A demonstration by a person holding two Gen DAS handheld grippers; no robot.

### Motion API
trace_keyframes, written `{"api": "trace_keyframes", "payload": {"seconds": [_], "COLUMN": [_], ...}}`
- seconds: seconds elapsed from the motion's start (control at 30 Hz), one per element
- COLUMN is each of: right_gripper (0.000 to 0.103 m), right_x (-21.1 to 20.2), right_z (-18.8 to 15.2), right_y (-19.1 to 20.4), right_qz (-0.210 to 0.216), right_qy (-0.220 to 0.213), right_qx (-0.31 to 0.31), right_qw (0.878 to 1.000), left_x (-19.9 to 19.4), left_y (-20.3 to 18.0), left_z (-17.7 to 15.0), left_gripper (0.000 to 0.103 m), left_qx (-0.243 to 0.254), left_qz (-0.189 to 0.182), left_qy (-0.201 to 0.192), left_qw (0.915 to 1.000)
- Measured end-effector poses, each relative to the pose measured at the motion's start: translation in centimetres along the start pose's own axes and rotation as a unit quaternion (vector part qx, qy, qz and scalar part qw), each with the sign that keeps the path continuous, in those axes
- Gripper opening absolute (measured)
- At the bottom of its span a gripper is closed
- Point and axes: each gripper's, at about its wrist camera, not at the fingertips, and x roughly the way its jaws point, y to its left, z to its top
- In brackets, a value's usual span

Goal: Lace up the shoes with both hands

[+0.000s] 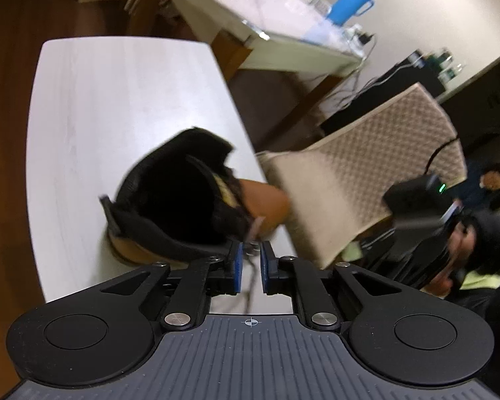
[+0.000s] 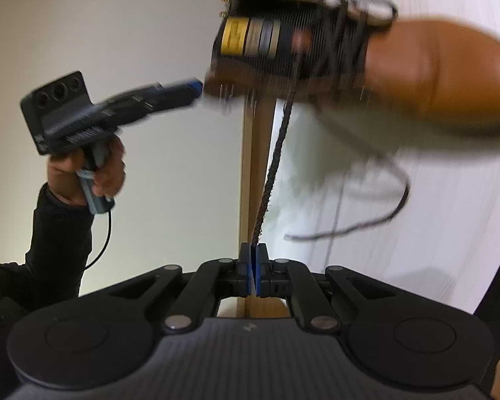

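A brown shoe (image 1: 266,200) with a black collar lies on the white table (image 1: 116,100), close to its right edge. My left gripper (image 1: 251,250) sits at the shoe's collar, its blue pads (image 1: 238,263) a narrow gap apart. A thin lace end (image 1: 255,230) runs loosely between them. In the right wrist view the shoe (image 2: 433,76) fills the top right, blurred. My right gripper (image 2: 254,250) is shut on a dark braided lace (image 2: 276,166) that stretches taut up to the eyelets. Another lace end (image 2: 400,200) curls loose over the table. The left gripper (image 2: 196,86) reaches the shoe's heel side.
A beige quilted chair (image 1: 366,166) stands right beside the table's edge. Behind it is a second table (image 1: 283,40) with a blue jug (image 1: 350,0) and clutter. A person (image 1: 490,180) sits at the far right. The table's wooden edge (image 2: 253,150) runs under the taut lace.
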Motion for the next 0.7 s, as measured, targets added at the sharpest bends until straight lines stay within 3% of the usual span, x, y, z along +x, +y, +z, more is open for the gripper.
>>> {"api": "trace_keyframes", "payload": {"seconds": [0.27, 0.37, 0.47, 0.7], "right_gripper": [0.003, 0.003, 0.003, 0.003], "right_x": [4.6, 7.0, 8.9, 11.0], "right_z": [-3.7, -4.5, -5.1, -6.4], "right_y": [1.2, 1.6, 1.6, 2.0], "right_qz": [0.027, 0.042, 0.059, 0.064], "right_qy": [0.043, 0.088, 0.132, 0.174], "right_qx": [-0.027, -0.054, -0.078, -0.127], "right_qw": [0.998, 0.994, 0.986, 0.975], "left_x": [5.3, 6.9, 6.7, 5.7], "left_y": [-1.2, -1.6, -1.7, -1.8], "left_z": [-4.4, -6.0, -7.1, -9.7], "left_gripper": [0.014, 0.014, 0.014, 0.007], "left_qx": [-0.030, -0.044, -0.044, -0.038], "left_qz": [-0.035, -0.053, -0.028, 0.046], "left_qy": [0.050, 0.059, 0.063, 0.069], "left_qw": [0.9977, 0.9958, 0.9967, 0.9958]}}
